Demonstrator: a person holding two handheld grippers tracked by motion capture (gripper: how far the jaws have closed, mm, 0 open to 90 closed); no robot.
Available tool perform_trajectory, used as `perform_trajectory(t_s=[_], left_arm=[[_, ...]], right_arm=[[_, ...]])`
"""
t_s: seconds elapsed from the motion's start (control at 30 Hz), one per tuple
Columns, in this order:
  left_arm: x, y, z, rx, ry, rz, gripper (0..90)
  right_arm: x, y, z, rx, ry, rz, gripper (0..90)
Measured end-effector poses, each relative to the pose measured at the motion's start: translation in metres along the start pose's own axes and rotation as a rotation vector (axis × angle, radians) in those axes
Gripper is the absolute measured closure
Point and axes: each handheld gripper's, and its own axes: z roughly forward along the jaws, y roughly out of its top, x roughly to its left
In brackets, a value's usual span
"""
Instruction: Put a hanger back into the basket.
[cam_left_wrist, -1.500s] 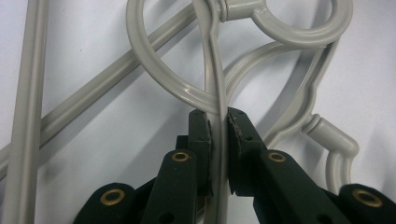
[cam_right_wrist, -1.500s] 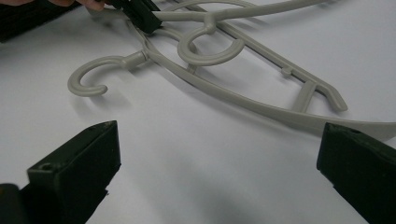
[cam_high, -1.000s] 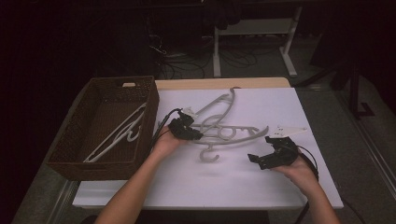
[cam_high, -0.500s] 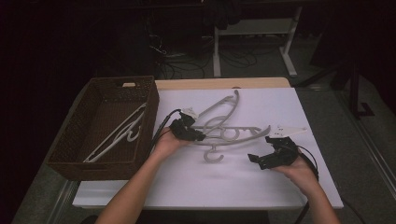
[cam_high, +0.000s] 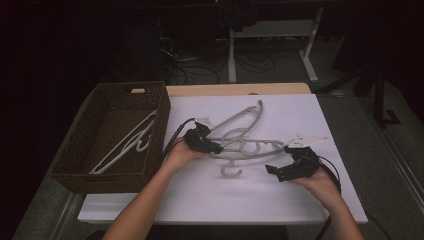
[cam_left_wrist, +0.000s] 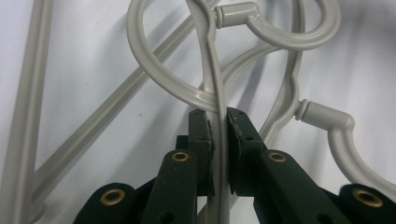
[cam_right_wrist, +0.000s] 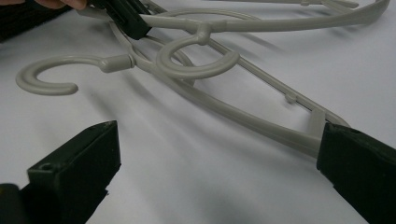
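Two or three grey plastic hangers lie tangled on the white table top, one hook pointing toward me. My left gripper is at their left end. In the left gripper view it is shut on the thin edge of one hanger arm, with looped hooks beyond. My right gripper rests to the right of the pile, jaws open wide. In the right gripper view it has nothing between its jaws, and the hangers lie just ahead.
A dark woven basket stands at the table's left, with white hangers inside. The wooden table edge runs along the back. Beyond it are a dark floor, cables and a white stand.
The far end of the long hanger has drifted slightly right. Both hands stay where they were.
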Motion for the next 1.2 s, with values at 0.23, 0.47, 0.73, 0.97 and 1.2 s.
perform_trajectory(t_s=[0.23, 0.47, 0.73, 0.97, 1.2], left_arm=[[0.002, -0.002, 0.008, -0.002, -0.047, -0.030, 82.0], [-0.003, 0.007, -0.005, -0.021, -0.009, -0.014, 82.4], [-0.015, 0.027, -0.032, -0.081, 0.041, -0.001, 82.5], [-0.032, 0.051, -0.078, -0.105, 0.069, -0.007, 82.4], [-0.039, 0.059, -0.137, -0.140, 0.092, 0.004, 82.4]], right_arm=[[0.000, 0.000, 0.000, 0.002, -0.002, 0.001, 0.0], [-0.001, 0.000, 0.000, 0.000, -0.002, 0.003, 0.0], [0.000, 0.000, 0.000, 0.000, -0.003, 0.002, 0.0], [0.000, 0.000, -0.001, -0.003, -0.003, 0.002, 0.0], [0.000, 0.000, -0.001, -0.004, -0.003, 0.000, 0.0]])
